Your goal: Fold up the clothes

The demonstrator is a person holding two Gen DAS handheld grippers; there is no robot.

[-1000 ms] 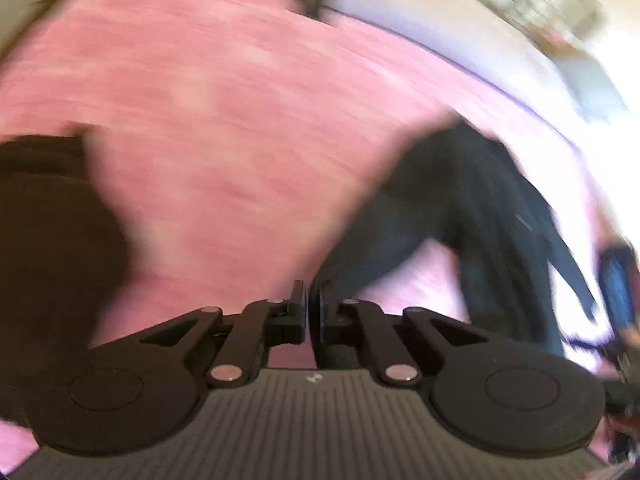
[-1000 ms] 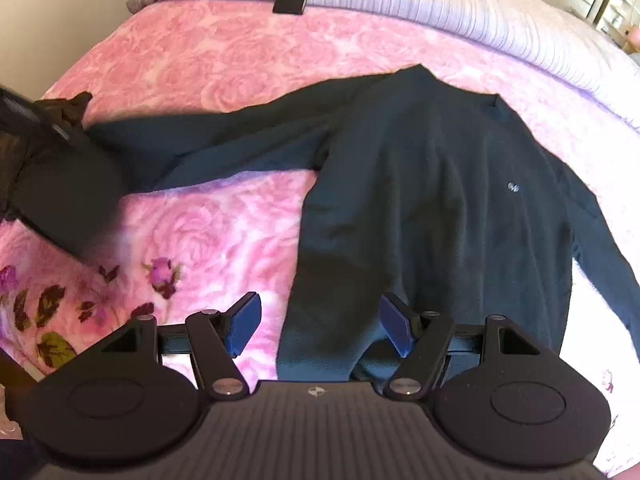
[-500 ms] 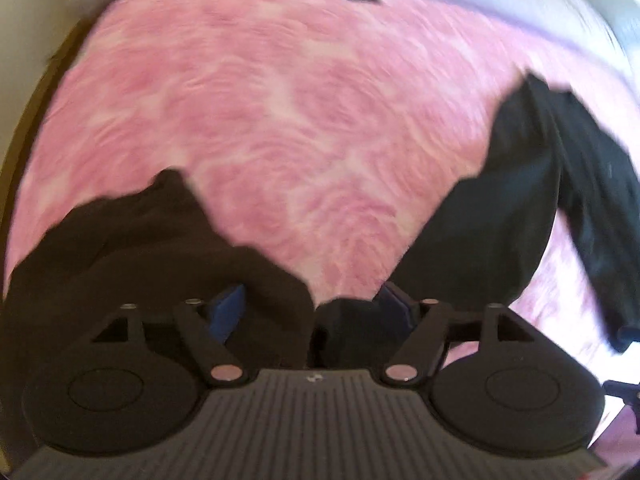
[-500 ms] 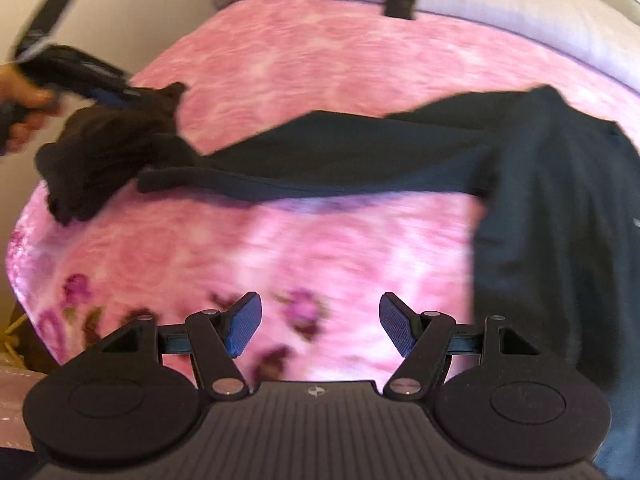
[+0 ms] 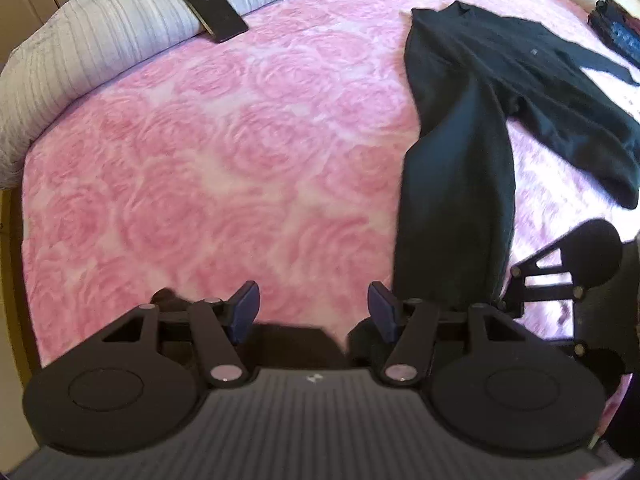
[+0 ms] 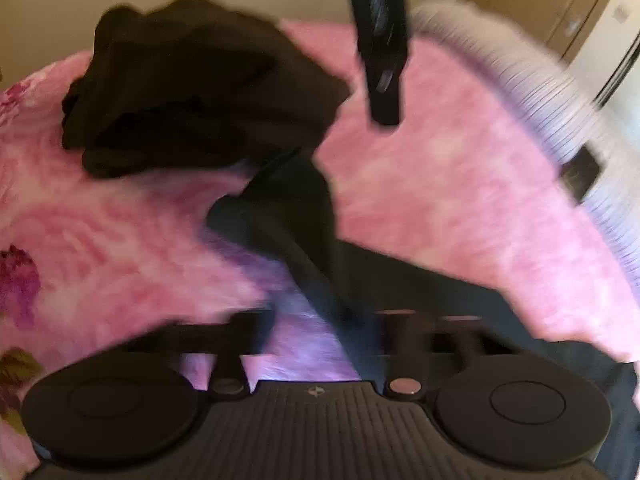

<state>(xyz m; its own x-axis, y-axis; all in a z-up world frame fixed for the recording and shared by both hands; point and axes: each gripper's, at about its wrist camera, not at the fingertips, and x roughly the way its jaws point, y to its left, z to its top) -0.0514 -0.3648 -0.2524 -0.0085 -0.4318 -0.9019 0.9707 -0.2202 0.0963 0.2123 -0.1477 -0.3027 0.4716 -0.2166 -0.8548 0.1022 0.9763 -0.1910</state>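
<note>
Ahead of your right gripper [image 6: 320, 320], its jaws are closing around the dark sweater [image 5: 500, 80] sleeve [image 6: 304, 240] on the bed [image 5: 200, 160]; blur is hiding contact. Your left gripper [image 5: 314, 308] is closing, empty. Pulling early risks a slip or dragging the brown pile [image 6: 192, 80].

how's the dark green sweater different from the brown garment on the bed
The dark green sweater lies spread out flat, a sleeve stretched long; the brown garment sits bunched in a heap. The sweater covers far more of the pink bedspread. Both are dark, soft and unfolded.
</note>
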